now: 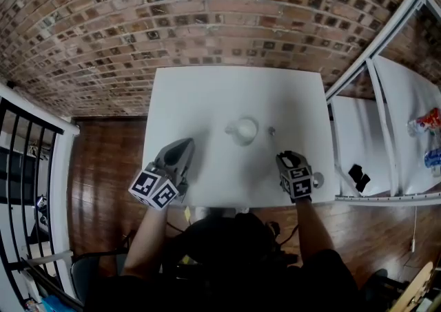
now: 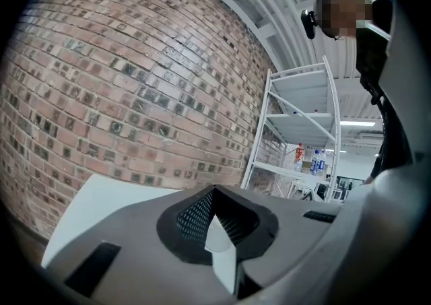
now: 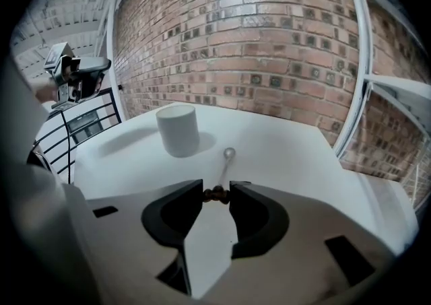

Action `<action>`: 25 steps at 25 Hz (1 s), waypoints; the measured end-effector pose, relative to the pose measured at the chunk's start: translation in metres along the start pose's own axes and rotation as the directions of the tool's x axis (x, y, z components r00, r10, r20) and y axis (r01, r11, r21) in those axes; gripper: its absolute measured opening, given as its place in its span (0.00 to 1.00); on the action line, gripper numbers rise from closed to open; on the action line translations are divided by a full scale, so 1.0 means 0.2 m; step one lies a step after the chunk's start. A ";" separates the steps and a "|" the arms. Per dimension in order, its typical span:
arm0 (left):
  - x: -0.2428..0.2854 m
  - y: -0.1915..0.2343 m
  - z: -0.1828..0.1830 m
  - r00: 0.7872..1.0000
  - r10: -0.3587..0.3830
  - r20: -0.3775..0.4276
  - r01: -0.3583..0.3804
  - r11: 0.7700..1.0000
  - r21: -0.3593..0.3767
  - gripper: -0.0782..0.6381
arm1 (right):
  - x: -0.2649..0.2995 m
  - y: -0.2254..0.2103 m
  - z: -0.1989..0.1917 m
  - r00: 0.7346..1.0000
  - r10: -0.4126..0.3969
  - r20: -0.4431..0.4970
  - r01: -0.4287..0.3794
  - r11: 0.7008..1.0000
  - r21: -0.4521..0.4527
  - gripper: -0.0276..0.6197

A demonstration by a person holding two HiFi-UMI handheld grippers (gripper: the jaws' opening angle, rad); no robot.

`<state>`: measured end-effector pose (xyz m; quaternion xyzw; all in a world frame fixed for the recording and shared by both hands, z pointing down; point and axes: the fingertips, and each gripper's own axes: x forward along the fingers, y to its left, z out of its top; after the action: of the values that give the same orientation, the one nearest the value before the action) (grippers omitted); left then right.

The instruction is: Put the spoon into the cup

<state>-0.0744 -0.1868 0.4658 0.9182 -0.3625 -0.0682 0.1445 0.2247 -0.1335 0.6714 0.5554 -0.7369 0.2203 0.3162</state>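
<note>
Right gripper (image 3: 215,194) is clamped on the spoon (image 3: 224,165) by its beaded handle end. Its bowl lies on the white table (image 3: 283,142), near the cup (image 3: 178,130). Left gripper (image 2: 214,192) has its jaws together and empty, tilted up toward the brick wall (image 2: 121,95).
</note>
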 end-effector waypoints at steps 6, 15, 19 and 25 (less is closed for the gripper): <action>0.03 -0.03 0.06 0.999 -0.037 0.026 0.036 0.999 0.018 0.11 | -0.14 -0.01 0.20 0.994 -0.022 0.107 0.024 1.000 -0.009 0.25; 0.10 -0.07 0.21 0.993 -0.080 0.088 0.075 0.995 0.063 0.11 | -0.43 0.00 0.65 0.946 -0.003 0.324 0.026 0.997 -0.069 0.25; 0.09 -0.05 0.25 0.991 -0.076 0.109 0.068 0.995 0.074 0.11 | -0.51 0.07 0.80 0.920 0.033 0.390 0.007 0.995 -0.102 0.25; 0.05 -0.01 0.30 0.990 -0.060 0.129 0.049 0.995 0.086 0.11 | -0.51 0.17 0.92 0.909 0.113 0.400 -0.043 0.983 -0.180 0.25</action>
<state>-0.0800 -0.2044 0.4076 0.9265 -0.3484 -0.1173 0.0803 0.1692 -0.1798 0.4705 0.5306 -0.8242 0.0494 0.1916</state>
